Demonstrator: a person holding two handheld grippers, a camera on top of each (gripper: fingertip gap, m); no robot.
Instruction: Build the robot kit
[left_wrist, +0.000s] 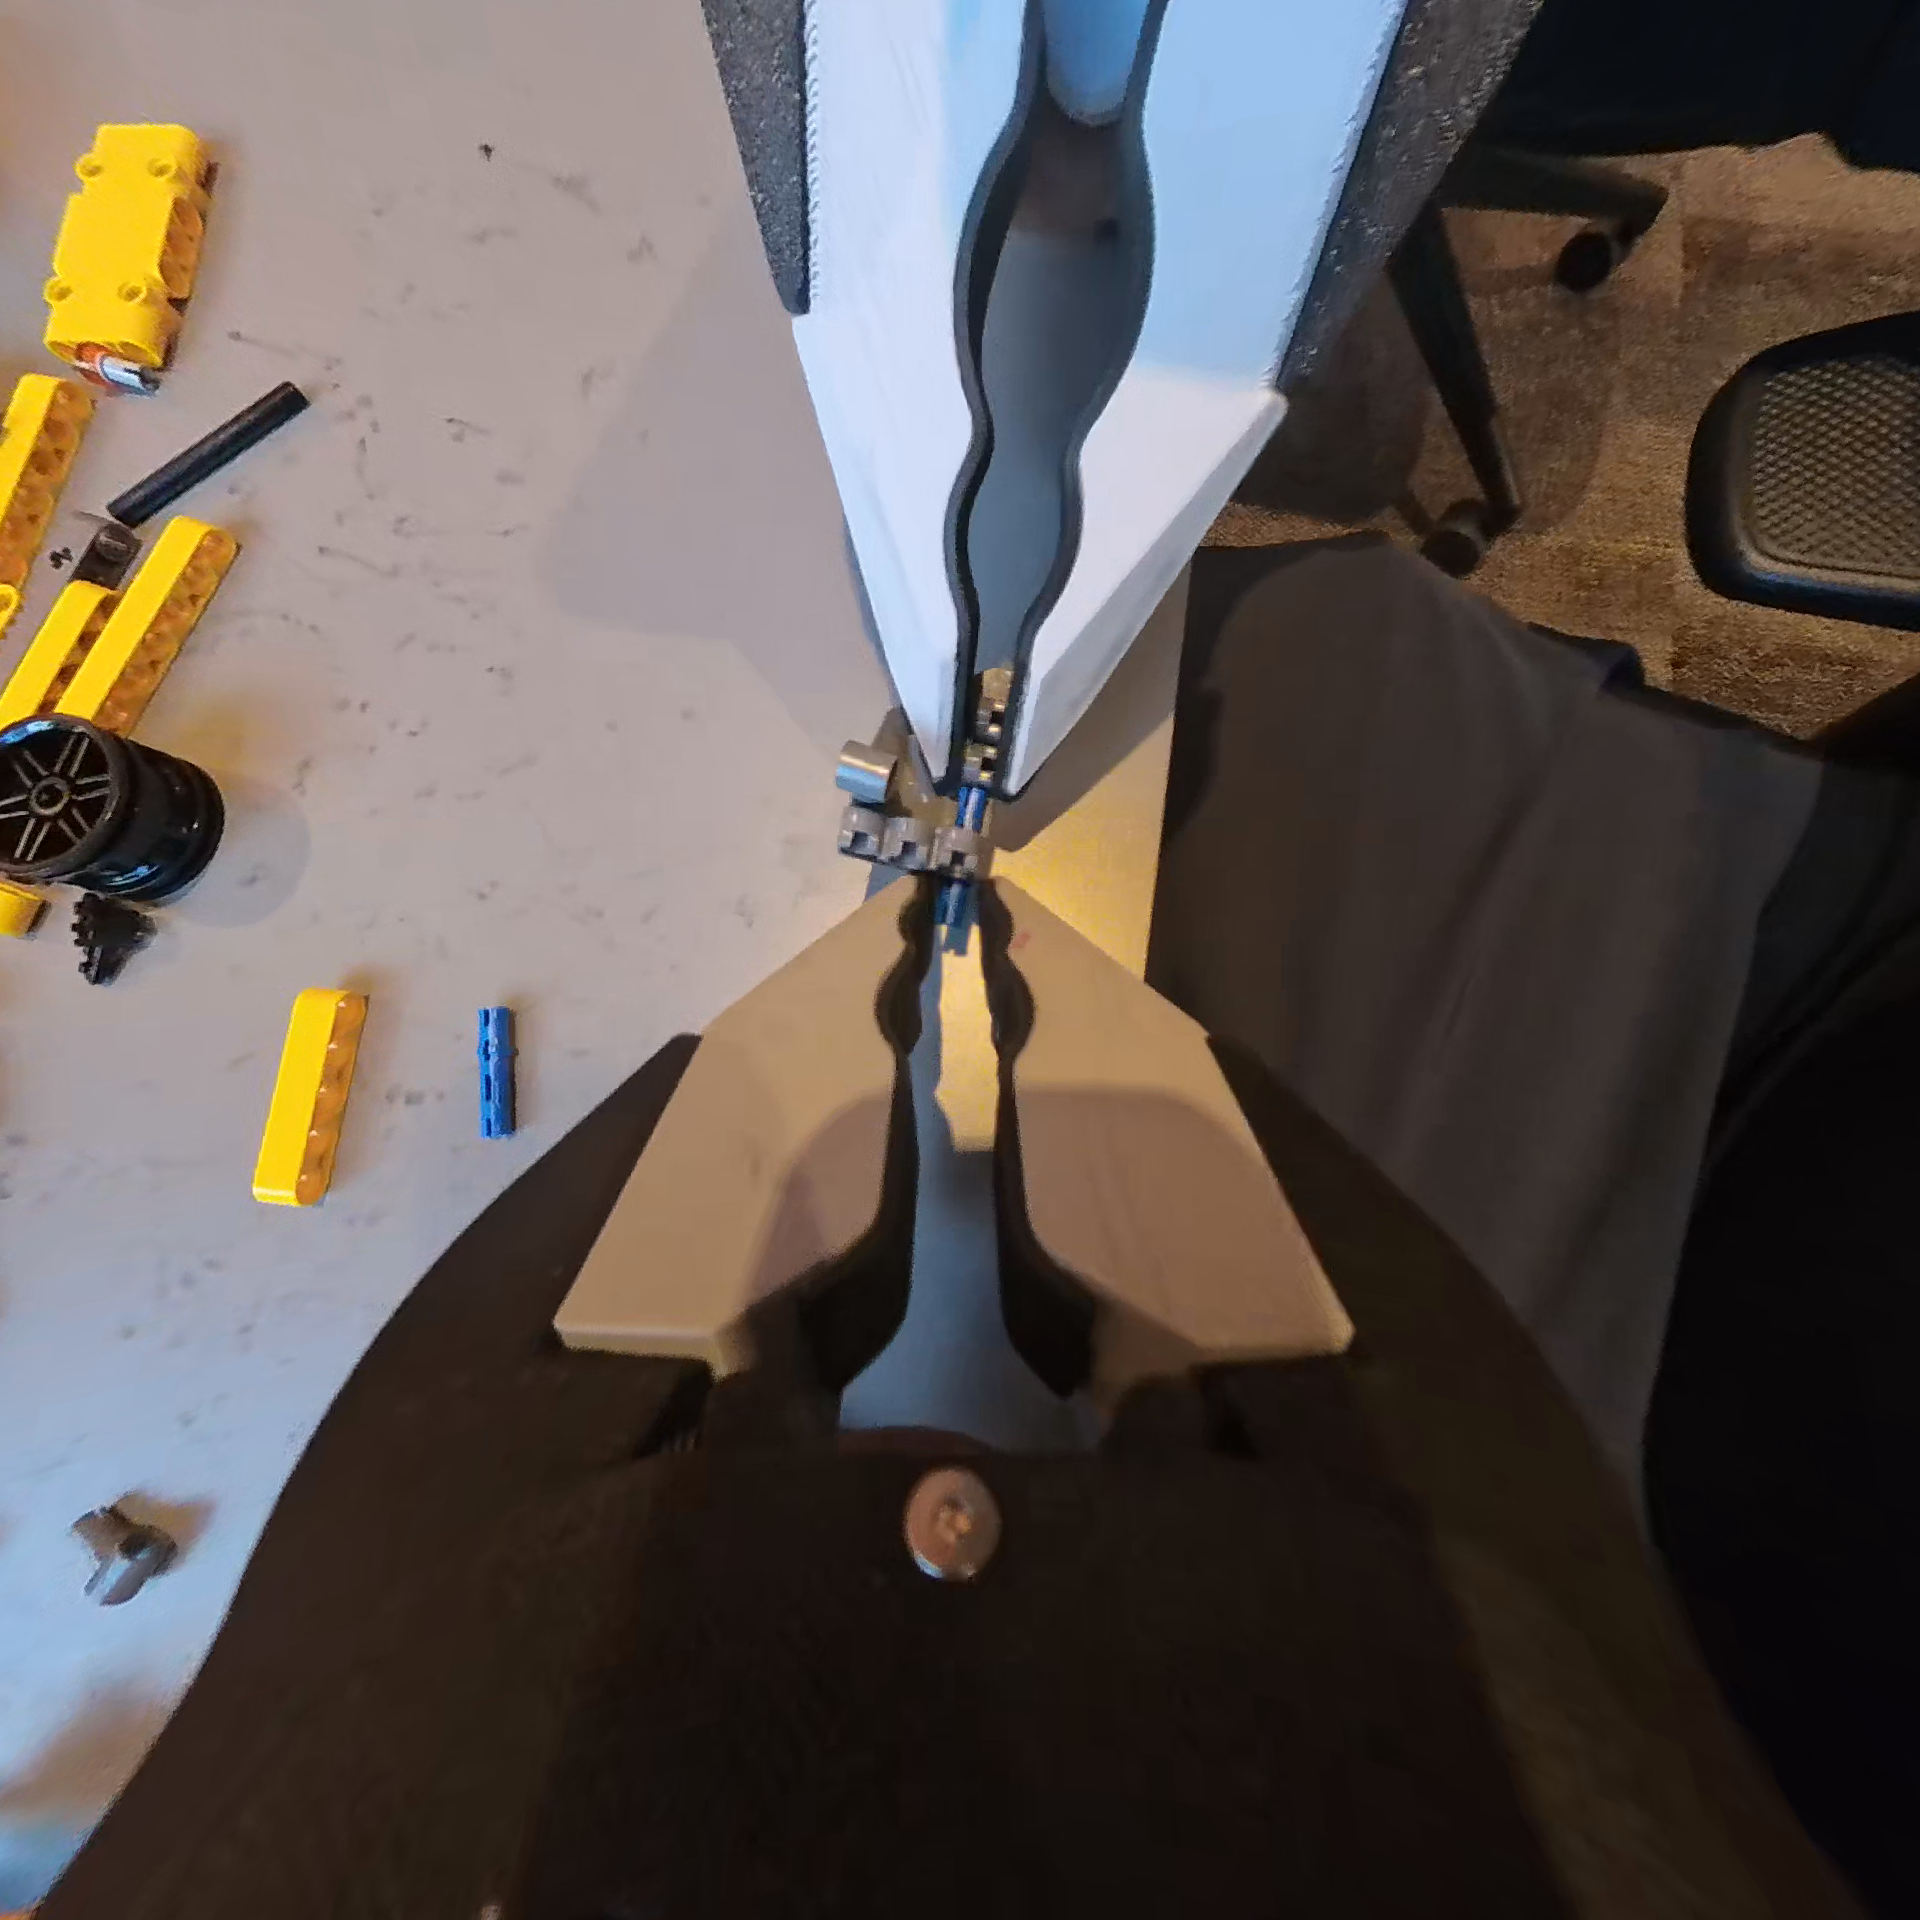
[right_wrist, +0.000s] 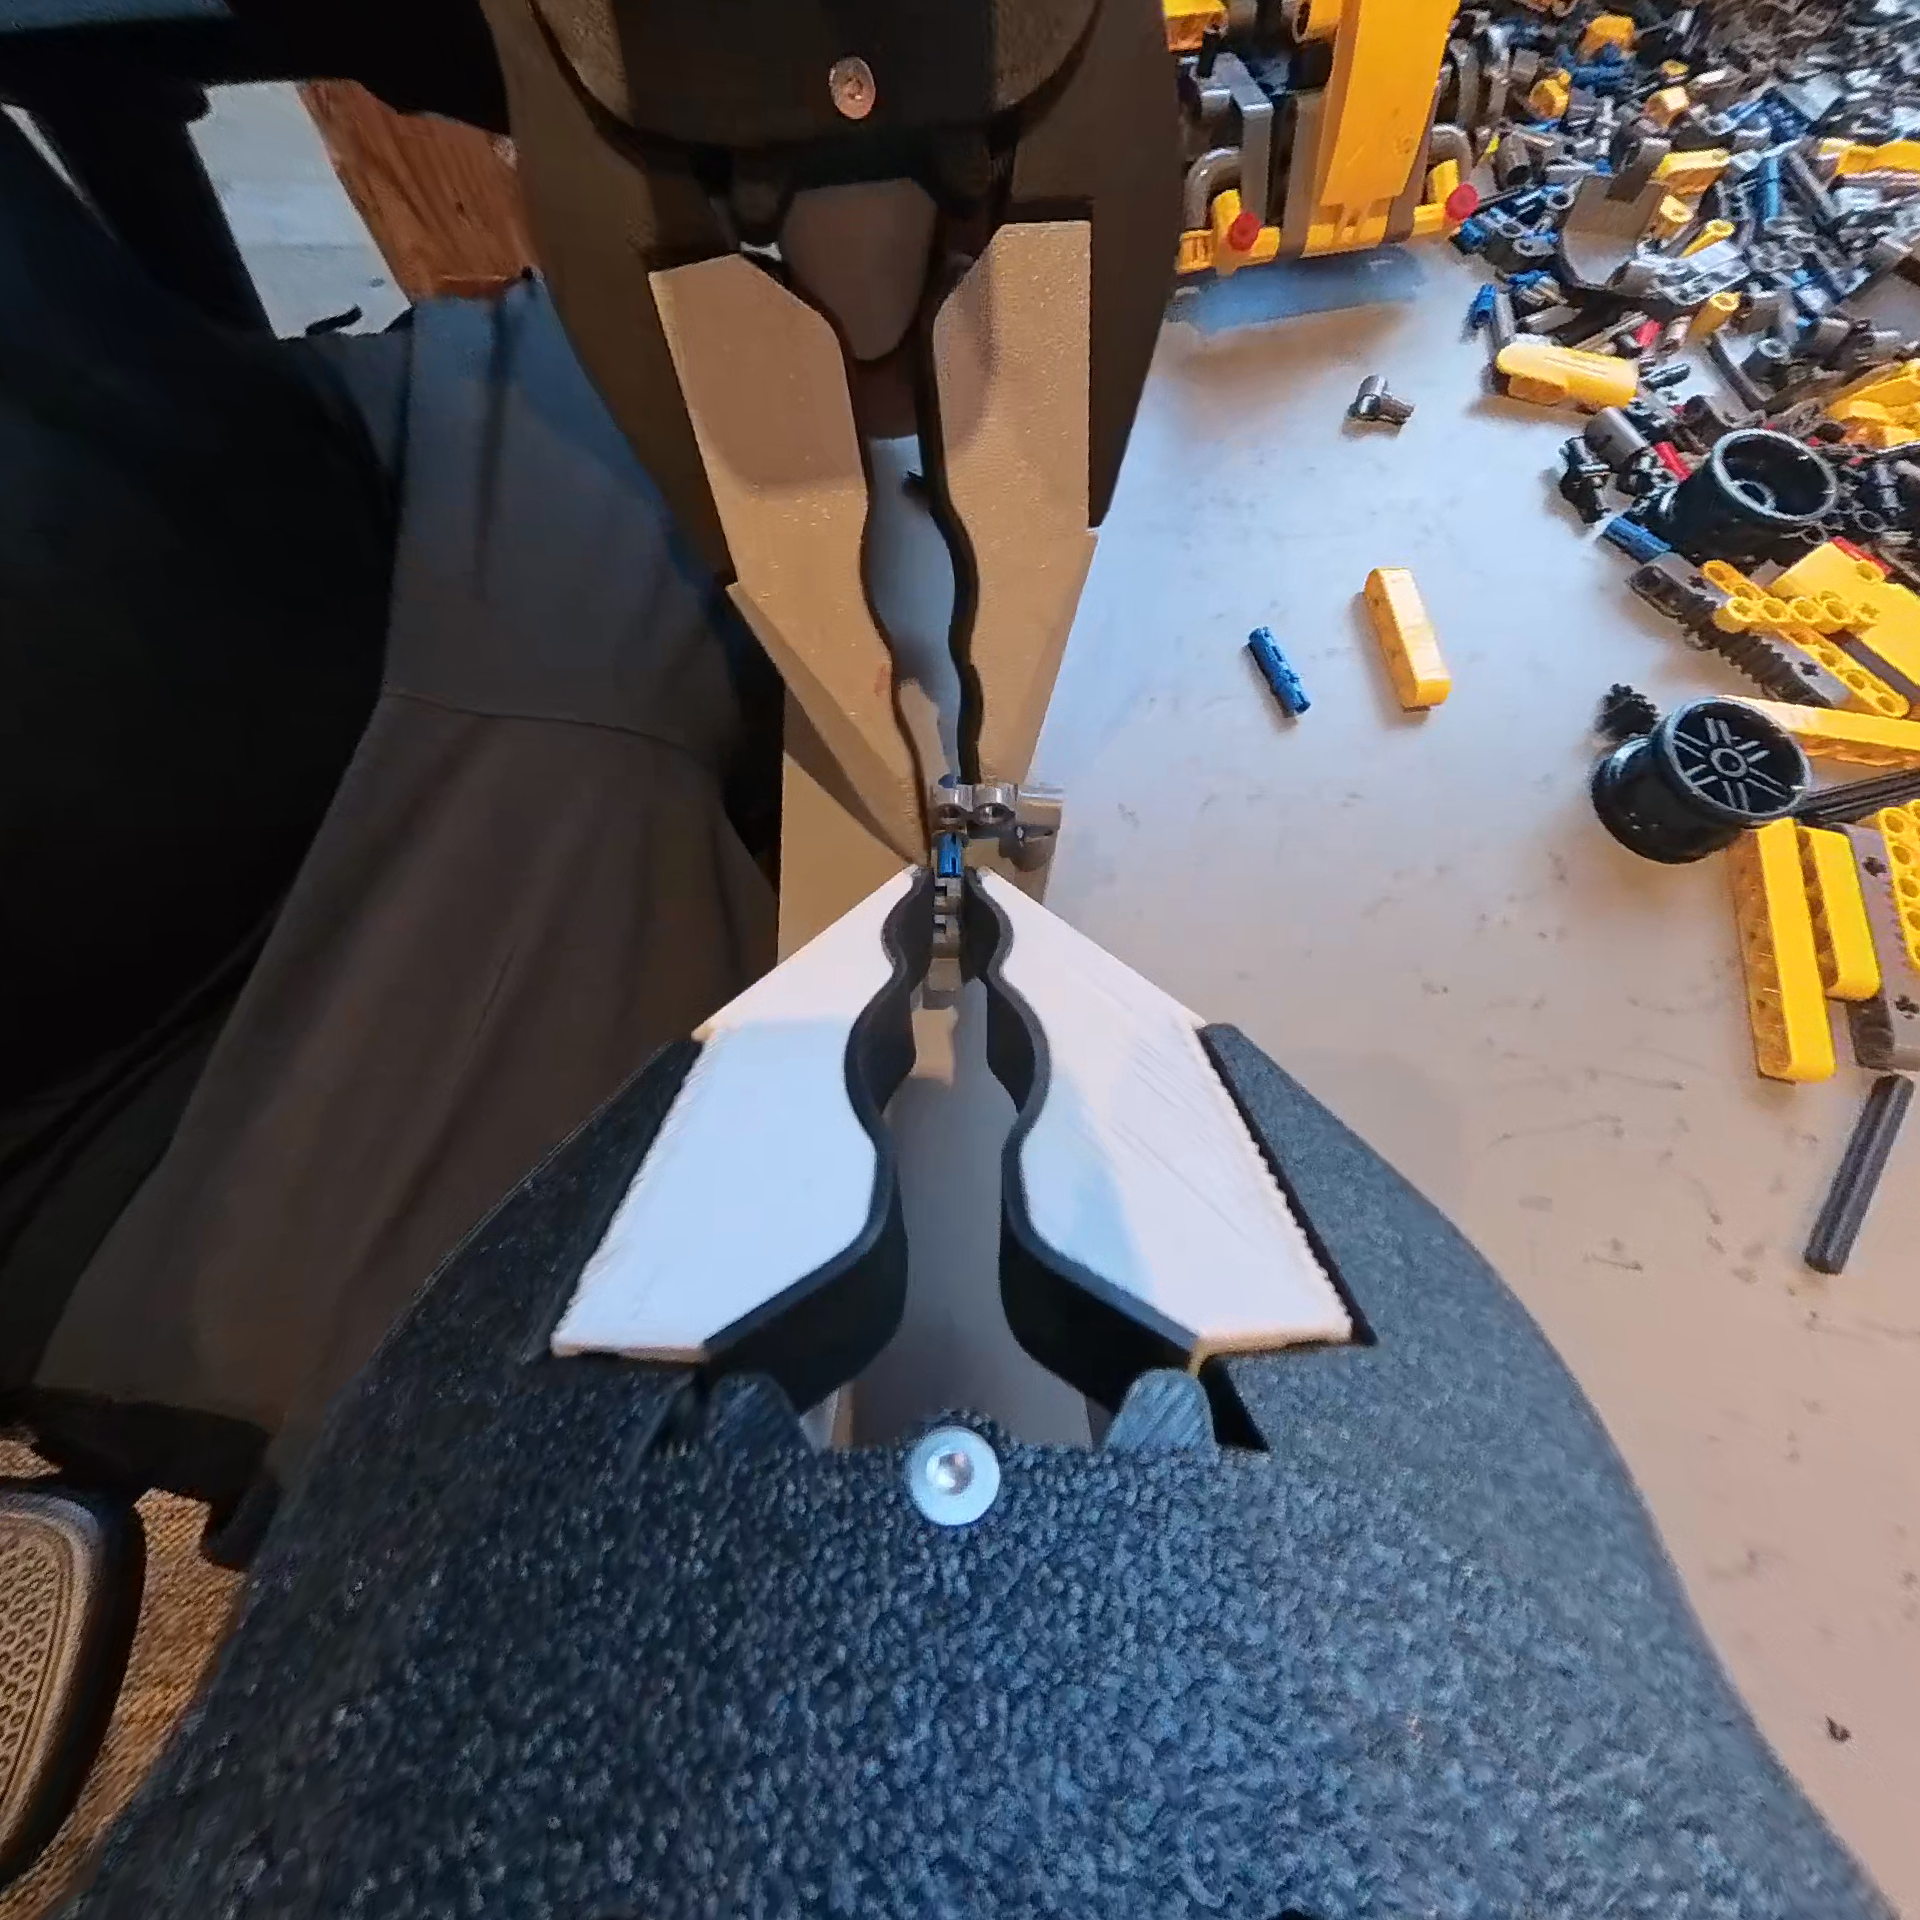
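Both grippers meet tip to tip above the front edge of the grey table (left_wrist: 540, 644). My left gripper (left_wrist: 956, 902), with tan fingers, is shut on a blue pin (left_wrist: 954, 920). The pin runs through an end hole of a short grey beam (left_wrist: 899, 836) lying crosswise between the tips. My right gripper (right_wrist: 945, 883), with white fingers, is shut on a grey piece (right_wrist: 941, 961) that joins the same pin (right_wrist: 948, 857). The right gripper (left_wrist: 977, 792) comes in from the top of the left wrist view, and the left gripper (right_wrist: 951, 798) from the top of the right wrist view.
A loose blue pin (right_wrist: 1278, 670), a short yellow beam (right_wrist: 1408, 649), a black wheel (right_wrist: 1704, 784), a black axle (right_wrist: 1860, 1174) and yellow beams (left_wrist: 156, 613) lie on the table. A big pile of parts (right_wrist: 1662, 156) fills its far side. A person's dark-clothed lap (left_wrist: 1455, 935) is beside the edge. Both grippers' tips are close together, under 4 cm apart. The black wheel (right_wrist: 1704, 784) is about 15 centimeters from both grippers' fingertips. My left wrist view (left_wrist: 99, 771) looks at it from another angle.
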